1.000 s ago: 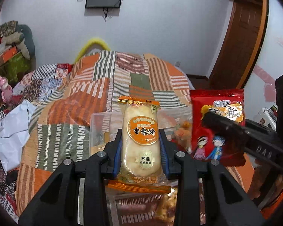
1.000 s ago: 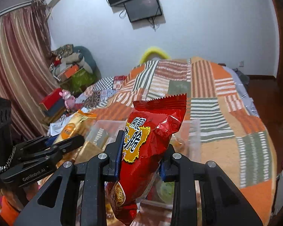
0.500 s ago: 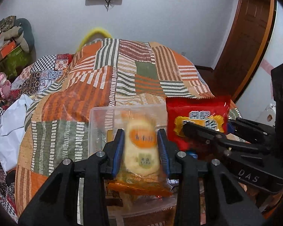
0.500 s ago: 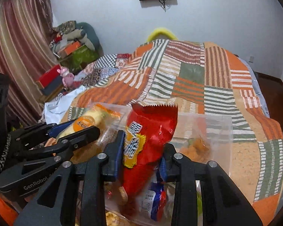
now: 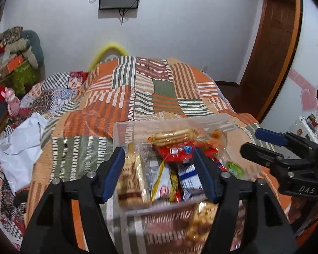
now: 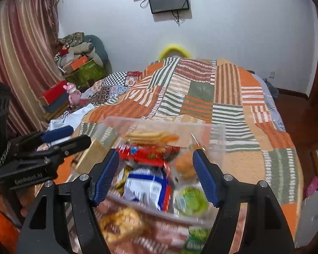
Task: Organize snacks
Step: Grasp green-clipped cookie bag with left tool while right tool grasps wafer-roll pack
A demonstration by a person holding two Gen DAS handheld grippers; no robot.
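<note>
A clear plastic box sits on the patchwork bedspread and holds several snack packs. The rice cracker pack lies across the back of the box, and the red snack bag lies just in front of it. Both also show in the right wrist view, the cracker pack and the red bag. My left gripper is open and empty above the box's near side. My right gripper is open and empty above the same box. Each gripper shows in the other's view, the right one and the left one.
A loose yellow snack pack lies on the bedspread in front of the box, also in the right wrist view. White paper lies on the bed's left side. A wooden door stands at the right.
Both grippers opened and let go: the rice cracker pack and the red bag dropped into the clear box. Both grippers tilted down toward the box.
</note>
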